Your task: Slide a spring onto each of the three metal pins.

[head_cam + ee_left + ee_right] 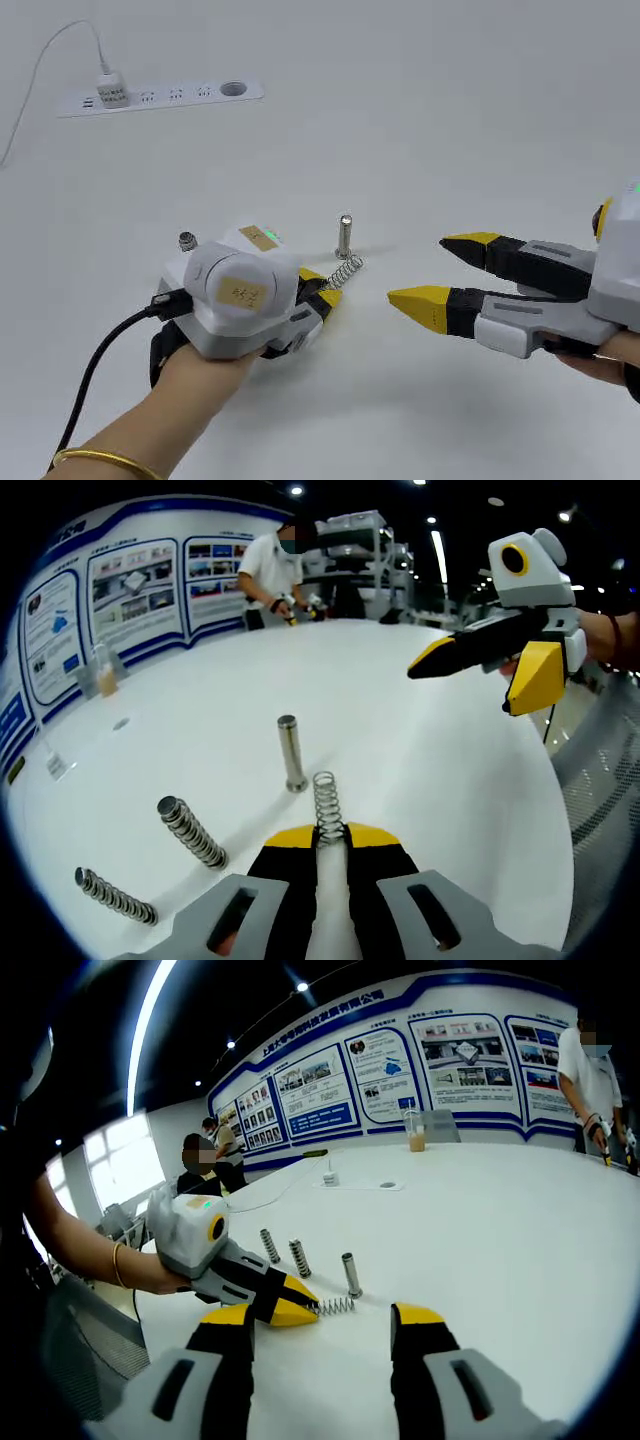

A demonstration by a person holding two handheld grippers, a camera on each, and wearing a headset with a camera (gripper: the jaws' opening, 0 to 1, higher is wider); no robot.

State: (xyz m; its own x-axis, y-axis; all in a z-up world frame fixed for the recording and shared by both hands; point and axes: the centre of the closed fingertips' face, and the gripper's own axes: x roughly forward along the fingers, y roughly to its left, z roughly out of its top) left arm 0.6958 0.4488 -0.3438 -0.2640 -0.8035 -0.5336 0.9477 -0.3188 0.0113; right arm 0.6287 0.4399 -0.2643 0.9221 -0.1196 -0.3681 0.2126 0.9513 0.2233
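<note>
Spring [326,800] pinched in left tool [330,832], tip beside bare pin [290,752].

Plain white surface [450,120], silver spring [346,269], silver pin [345,236], left claw [327,291] and right claw [418,268] black with yellow tips; white power strip [160,97], black cable [95,372], gold bangle [100,459]

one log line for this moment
left tongs: shut on spring | right tongs: open | bare pin: upright | loaded pins: two

My left tool [330,835] gripped a spring [326,798] just short of the bare upright pin [291,752]; two sprung pins [190,830] stood beside it.
</note>
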